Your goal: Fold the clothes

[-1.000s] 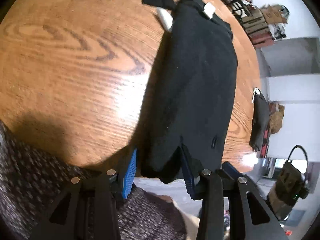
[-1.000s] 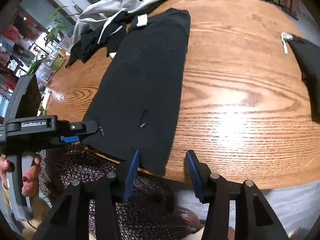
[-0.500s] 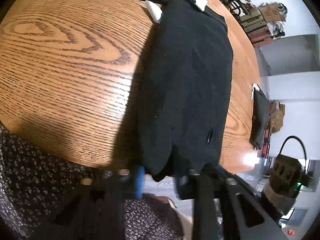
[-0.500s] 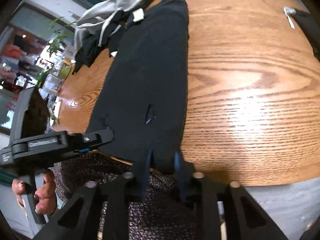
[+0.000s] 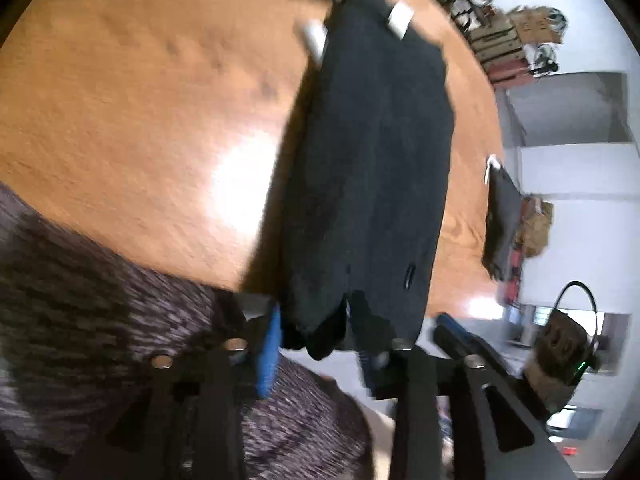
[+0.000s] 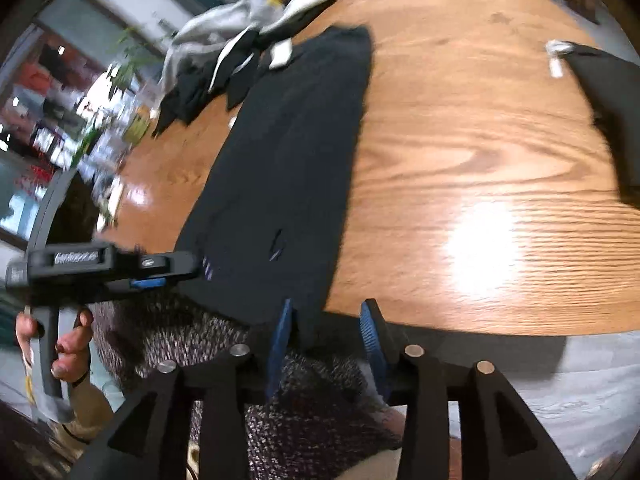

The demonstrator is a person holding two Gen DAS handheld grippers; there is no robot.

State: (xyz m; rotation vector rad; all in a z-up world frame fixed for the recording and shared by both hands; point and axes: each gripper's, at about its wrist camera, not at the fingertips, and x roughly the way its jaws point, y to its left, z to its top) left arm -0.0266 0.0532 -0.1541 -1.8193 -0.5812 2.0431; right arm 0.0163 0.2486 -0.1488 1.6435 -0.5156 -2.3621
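A long black garment [image 5: 372,168] lies folded lengthwise on the round wooden table [image 5: 132,132], and its near hem hangs over the table's edge. My left gripper [image 5: 316,344] straddles the hem's left corner. Its jaws are opening, and the cloth hangs loose between the blue pads [image 5: 269,354]. In the right wrist view the same garment [image 6: 288,168] runs away from me. My right gripper [image 6: 325,336] is at its right hem corner with its jaws opening, and the cloth sits close to the left pad [image 6: 280,336]. The left gripper [image 6: 200,268] also shows there, at the hem.
A heap of grey, white and black clothes [image 6: 236,52] lies at the table's far end. A folded black item [image 6: 608,108] rests on the right side. A person's speckled sweater [image 6: 320,400] presses against the near table edge. A hand [image 6: 68,352] grips the left tool's handle.
Half a second ago both grippers were pinched on the garment's near hem. Now both sets of jaws stand apart again, and the views have shifted a little, with motion blur.
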